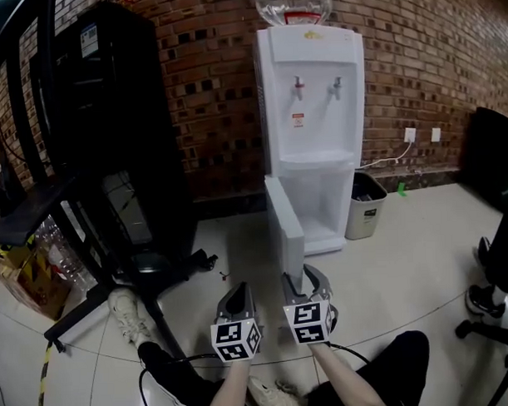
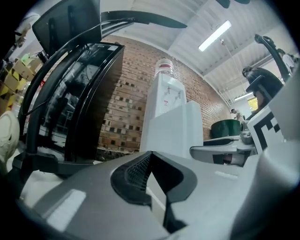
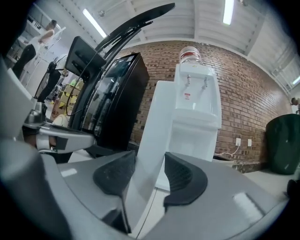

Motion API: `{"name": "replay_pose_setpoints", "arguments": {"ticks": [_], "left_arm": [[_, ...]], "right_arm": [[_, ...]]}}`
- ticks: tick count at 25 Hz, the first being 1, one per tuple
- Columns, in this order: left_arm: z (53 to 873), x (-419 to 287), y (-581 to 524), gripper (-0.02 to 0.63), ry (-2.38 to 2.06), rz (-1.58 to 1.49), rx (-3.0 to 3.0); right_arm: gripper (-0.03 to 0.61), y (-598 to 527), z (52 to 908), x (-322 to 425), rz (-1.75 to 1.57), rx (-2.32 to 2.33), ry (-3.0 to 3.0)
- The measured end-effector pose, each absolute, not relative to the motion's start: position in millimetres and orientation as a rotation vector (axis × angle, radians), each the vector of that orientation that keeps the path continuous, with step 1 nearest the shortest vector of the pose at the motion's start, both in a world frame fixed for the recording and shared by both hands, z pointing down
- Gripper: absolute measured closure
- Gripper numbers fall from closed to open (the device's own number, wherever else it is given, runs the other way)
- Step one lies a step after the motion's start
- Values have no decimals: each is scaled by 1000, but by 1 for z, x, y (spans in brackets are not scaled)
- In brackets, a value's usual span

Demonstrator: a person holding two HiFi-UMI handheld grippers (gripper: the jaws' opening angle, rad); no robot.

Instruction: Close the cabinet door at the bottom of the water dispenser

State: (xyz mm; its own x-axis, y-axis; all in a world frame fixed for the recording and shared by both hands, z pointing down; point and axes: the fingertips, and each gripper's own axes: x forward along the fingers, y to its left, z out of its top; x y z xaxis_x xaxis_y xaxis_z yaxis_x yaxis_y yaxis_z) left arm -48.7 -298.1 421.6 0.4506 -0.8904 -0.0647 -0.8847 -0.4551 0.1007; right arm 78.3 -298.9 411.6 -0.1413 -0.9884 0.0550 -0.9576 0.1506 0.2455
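One white plastic water dispenser (image 1: 312,113) ahead, one white cabinet door (image 1: 284,226) hanging open. Two grippers: left gripper (image 1: 235,290) pressed together, empty; right gripper (image 1: 306,278) spread, door edge framed between jaws.

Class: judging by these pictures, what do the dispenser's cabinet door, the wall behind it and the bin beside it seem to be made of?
The door is probably plastic: white, smooth and even, with no grain. The wall is brick: matt red-brown blocks with pale mortar lines. The bin is likely plastic, plain grey, though it is too small to be sure.
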Motion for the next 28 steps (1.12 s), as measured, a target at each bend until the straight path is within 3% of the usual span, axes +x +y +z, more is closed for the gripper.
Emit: {"name": "replay_pose_setpoints", "arguments": {"ticks": [15,20,28], "left_arm": [[431,-47,-297,601,-1618,-130,2620],[432,-48,-299,601,-1624,-142,2600],[438,-48,-303,601,-1628,-129,2580]], "right_arm": [[387,-300,413,165,-92,2146,-1999],[434,-304,415,189,-72,2172,-1934],[457,-313,415,211,-65,2191,-1904]]}}
